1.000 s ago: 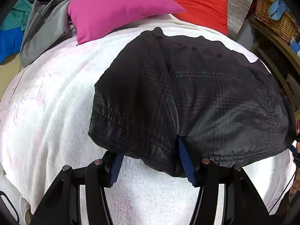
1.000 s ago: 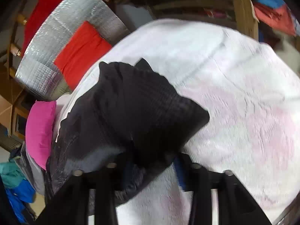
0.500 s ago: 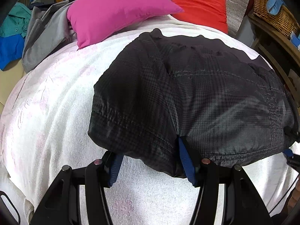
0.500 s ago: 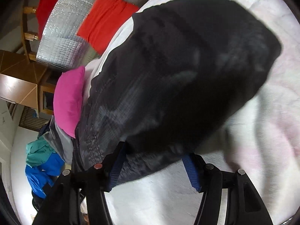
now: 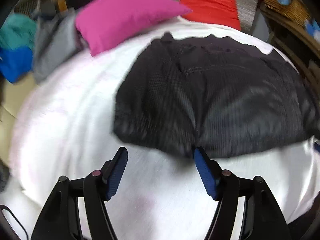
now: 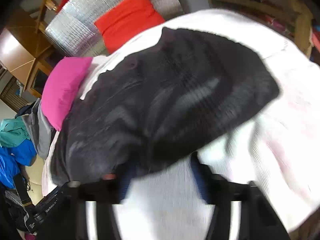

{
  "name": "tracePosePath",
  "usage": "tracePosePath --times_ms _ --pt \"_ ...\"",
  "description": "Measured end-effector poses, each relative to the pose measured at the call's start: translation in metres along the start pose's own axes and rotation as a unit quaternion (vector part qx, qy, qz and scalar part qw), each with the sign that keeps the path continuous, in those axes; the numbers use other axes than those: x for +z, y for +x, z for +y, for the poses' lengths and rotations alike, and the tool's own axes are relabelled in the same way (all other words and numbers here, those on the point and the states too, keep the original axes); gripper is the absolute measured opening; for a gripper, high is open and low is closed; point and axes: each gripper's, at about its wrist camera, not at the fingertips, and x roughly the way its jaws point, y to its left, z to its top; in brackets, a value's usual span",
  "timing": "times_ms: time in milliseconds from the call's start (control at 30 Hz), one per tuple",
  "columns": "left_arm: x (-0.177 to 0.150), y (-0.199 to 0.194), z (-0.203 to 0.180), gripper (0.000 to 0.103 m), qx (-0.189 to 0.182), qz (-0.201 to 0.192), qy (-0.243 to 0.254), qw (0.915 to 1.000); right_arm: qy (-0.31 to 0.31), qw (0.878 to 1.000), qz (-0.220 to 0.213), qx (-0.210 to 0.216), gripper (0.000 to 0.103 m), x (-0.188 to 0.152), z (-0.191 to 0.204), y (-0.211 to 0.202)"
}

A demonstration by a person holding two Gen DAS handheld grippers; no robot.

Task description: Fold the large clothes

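Observation:
A dark checked garment [image 5: 210, 100] lies folded on the white towel-covered bed [image 5: 70, 120]. My left gripper [image 5: 160, 156] is open, its blue pads wide apart just at the garment's near edge, holding nothing. In the right wrist view the same garment [image 6: 170, 100] fills the middle. My right gripper [image 6: 160, 172] sits at the garment's near edge with its fingers apart; motion blur hides the pads partly, and the cloth edge overhangs the left finger.
A pink pillow [image 5: 124, 20] and a red pillow [image 5: 208, 6] lie at the bed's far end against a silver padded board [image 6: 96, 20]. Grey, teal and blue clothes [image 5: 24, 48] are piled at the left. A wicker basket [image 5: 286, 8] stands at the far right.
My left gripper has drawn back from the garment's hem, so its pads are now bare. The right gripper swung and now sits at the near edge. Both views are blurred by motion.

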Motion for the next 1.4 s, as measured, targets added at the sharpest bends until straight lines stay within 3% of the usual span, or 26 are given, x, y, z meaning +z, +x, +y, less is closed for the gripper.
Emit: tracePosePath --times_ms 133,233,367,400,467,600,700,967,1400 --pt "-0.025 -0.066 -0.01 0.075 0.037 -0.069 0.039 0.9962 -0.089 0.994 -0.047 -0.044 0.071 -0.034 0.033 -0.053" --pt "-0.038 -0.136 -0.013 0.083 0.062 -0.128 0.048 0.9886 -0.139 0.984 -0.099 -0.057 0.071 -0.05 0.067 -0.104" --pt "-0.049 -0.219 -0.004 0.092 0.055 -0.206 0.029 0.9766 -0.184 0.964 -0.176 -0.079 0.08 -0.073 0.097 -0.172" --pt "-0.052 -0.235 -0.001 0.097 0.053 -0.218 0.02 0.9744 -0.195 0.958 -0.192 -0.088 0.08 -0.079 0.104 -0.185" --pt "-0.056 -0.263 0.007 0.099 0.056 -0.238 0.005 0.9696 -0.209 0.949 -0.217 -0.098 0.08 -0.091 0.116 -0.21" --pt "-0.065 -0.306 0.015 0.1 0.059 -0.259 -0.016 0.9639 -0.215 0.945 -0.233 -0.086 0.081 -0.11 0.135 -0.24" --pt "-0.072 -0.325 0.022 0.1 0.041 -0.271 -0.026 0.9614 -0.215 0.941 -0.246 -0.092 0.081 -0.122 0.142 -0.26" --pt "-0.085 -0.359 0.023 0.1 0.04 -0.297 -0.039 0.9533 -0.19 0.94 -0.271 -0.087 0.081 -0.125 0.139 -0.29" --pt "-0.089 -0.363 0.023 0.1 0.048 -0.298 -0.045 0.9523 -0.193 0.943 -0.262 -0.076 0.081 -0.123 0.141 -0.285"
